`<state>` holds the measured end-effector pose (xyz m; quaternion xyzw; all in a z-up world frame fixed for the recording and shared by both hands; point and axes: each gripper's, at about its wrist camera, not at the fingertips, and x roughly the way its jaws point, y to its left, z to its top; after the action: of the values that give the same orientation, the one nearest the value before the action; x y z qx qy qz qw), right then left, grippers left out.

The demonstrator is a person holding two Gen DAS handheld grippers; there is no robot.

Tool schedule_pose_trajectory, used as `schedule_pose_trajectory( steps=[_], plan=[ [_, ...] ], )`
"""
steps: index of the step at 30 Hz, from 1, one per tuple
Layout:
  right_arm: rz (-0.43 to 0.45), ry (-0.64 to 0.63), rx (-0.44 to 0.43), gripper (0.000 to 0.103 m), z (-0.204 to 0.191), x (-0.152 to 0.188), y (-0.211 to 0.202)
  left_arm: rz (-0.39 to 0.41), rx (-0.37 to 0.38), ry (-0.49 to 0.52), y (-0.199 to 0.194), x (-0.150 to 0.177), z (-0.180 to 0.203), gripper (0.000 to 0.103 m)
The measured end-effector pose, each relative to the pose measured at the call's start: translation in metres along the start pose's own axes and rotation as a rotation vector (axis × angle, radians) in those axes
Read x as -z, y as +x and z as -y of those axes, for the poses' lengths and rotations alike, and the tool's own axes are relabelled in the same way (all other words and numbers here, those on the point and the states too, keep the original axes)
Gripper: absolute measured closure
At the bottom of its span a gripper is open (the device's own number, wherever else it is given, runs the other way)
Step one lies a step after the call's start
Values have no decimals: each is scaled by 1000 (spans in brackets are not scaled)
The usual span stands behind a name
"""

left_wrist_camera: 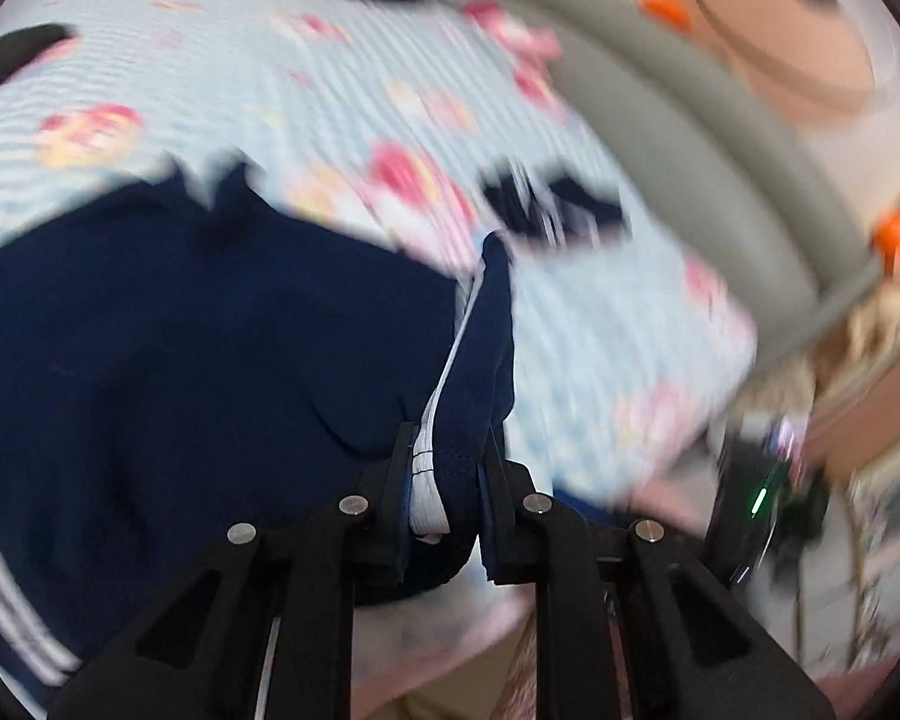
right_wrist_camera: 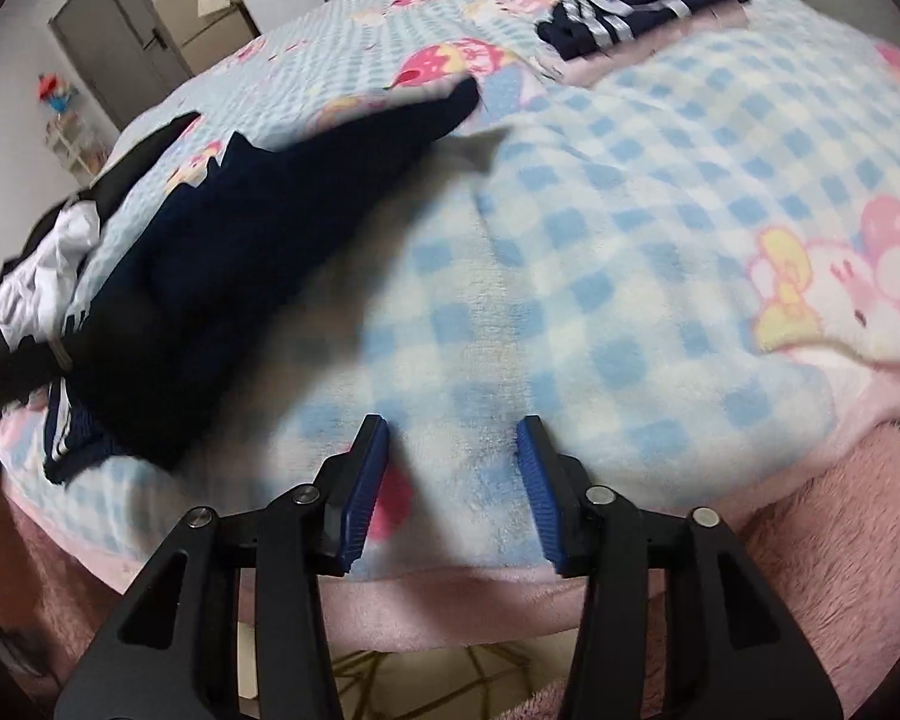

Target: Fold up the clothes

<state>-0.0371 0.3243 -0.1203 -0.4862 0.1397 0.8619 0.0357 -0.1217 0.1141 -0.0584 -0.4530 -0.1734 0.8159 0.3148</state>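
My left gripper (left_wrist_camera: 447,480) is clamped on the white-trimmed edge of the navy garment (left_wrist_camera: 180,348); its bulk spreads left and ahead of those jaws; my right gripper (right_wrist_camera: 453,480) stands agape, empty, the garment (right_wrist_camera: 258,228) lying upper-left of it, long axis diagonal; left nearer.
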Motion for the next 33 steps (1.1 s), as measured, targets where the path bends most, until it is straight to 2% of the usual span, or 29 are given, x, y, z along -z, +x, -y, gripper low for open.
schedule_pose_trajectory(
  steps=[3, 5, 8, 13, 14, 16, 19, 21, 23, 25, 28, 33],
  plan=[
    [11, -59, -6, 54, -20, -11, -4, 126, -80, -119, -44, -4, -43, 85],
    [13, -119, -15, 54, -40, -19, -5, 154, -178, -159, -70, 4, -72, 86],
    [14, -239, 4, 55, -83, -33, -4, 160, -202, -228, -96, 22, -108, 86],
    [-11, -336, -198, 54, -145, -36, 3, 104, -159, -328, -91, 56, -148, 85],
    [-32, -348, -223, 53, -157, -33, 9, 98, -149, -339, -87, 61, -150, 85],
    [-64, -364, -217, 53, -175, -27, 19, 88, -139, -334, -82, 67, -150, 85],
    [-63, -377, -186, 53, -187, -21, 24, 74, -139, -305, -75, 71, -145, 85],
    [-53, -360, -163, 46, -190, -26, 27, 80, -140, -296, -74, 70, -144, 85],
    [-47, -343, -145, 46, -191, -32, 30, 90, -143, -283, -75, 68, -141, 85],
    [-57, -339, -137, 46, -190, -36, 35, 88, -171, -257, -81, 67, -137, 85],
    [-95, -361, -131, 46, -186, -36, 47, 59, -264, -193, -86, 68, -121, 83],
    [-130, -385, -124, 45, -182, -38, 58, 78, -319, -172, -88, 79, -107, 83]
  ],
)
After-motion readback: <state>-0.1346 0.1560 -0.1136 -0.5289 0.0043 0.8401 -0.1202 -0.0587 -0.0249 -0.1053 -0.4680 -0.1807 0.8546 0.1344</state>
